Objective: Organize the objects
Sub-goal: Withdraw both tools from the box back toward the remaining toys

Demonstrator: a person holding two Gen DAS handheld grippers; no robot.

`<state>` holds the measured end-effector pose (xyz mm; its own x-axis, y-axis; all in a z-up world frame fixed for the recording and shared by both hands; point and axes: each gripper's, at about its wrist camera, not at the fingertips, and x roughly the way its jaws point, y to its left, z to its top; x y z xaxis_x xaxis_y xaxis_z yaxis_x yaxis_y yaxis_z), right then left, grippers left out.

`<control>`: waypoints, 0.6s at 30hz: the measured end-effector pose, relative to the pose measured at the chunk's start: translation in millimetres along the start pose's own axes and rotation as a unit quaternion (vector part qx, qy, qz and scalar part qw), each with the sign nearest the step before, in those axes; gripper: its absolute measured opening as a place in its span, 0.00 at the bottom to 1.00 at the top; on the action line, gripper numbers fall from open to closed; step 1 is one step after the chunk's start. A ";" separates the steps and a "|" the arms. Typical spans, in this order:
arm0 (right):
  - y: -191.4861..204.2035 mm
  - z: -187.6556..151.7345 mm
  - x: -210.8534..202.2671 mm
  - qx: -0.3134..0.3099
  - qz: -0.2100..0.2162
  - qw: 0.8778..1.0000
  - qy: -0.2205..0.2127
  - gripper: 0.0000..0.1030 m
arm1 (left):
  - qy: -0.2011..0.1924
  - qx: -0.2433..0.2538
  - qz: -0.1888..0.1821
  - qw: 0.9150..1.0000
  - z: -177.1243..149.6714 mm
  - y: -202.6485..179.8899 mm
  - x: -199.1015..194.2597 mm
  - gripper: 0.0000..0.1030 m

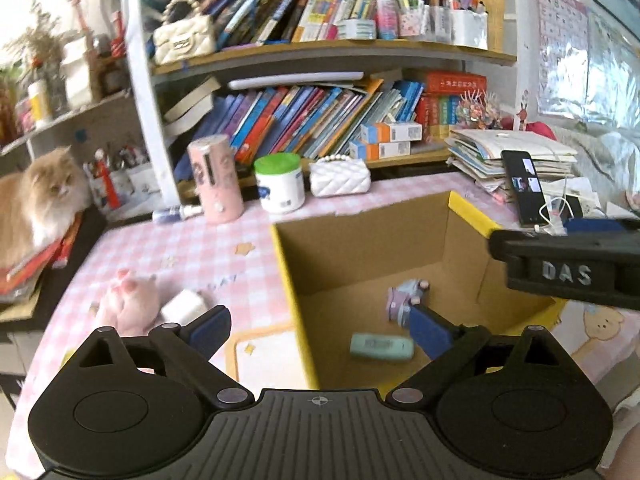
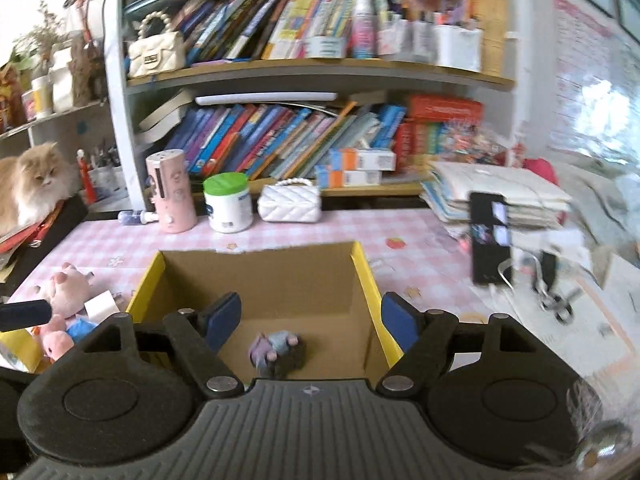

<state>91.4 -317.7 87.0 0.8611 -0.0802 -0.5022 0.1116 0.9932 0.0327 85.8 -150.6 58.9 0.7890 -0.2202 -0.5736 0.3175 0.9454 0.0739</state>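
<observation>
Cardboard box [image 1: 360, 248], yellow-rimmed and open-topped, is sitting mid-tabletop [image 1: 192, 240], holding a small purple plush toy [image 1: 404, 302] and a mint rectangular bottle [image 1: 382, 346]. Left tongs [image 1: 316, 330] and right tongs [image 2: 310, 318] are hovering released, gripping nothing.

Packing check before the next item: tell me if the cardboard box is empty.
Not empty. The cardboard box holds a small purple toy and a pale green bottle lying on its floor.
</observation>
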 end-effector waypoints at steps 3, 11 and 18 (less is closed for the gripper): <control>6.2 -21.0 -17.8 0.008 -0.030 1.000 0.001 0.75 | 0.004 -0.016 -0.006 1.000 -14.6 9.6 -10.6 0.94; 27.7 -69.0 -40.0 0.026 -0.094 0.994 0.047 0.75 | 0.041 -0.032 -0.003 0.999 -57.8 40.7 -24.9 0.95; 70.7 -102.3 -52.9 -0.009 -0.090 0.992 0.083 0.77 | 0.078 -0.054 0.010 0.995 -92.2 74.9 -36.0 0.95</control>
<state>3.0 -234.7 27.5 0.7345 -0.2431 -0.6335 0.2464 0.9655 -0.0848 32.7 -49.7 9.9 0.6997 -0.1696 -0.6940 0.2381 0.9712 0.0027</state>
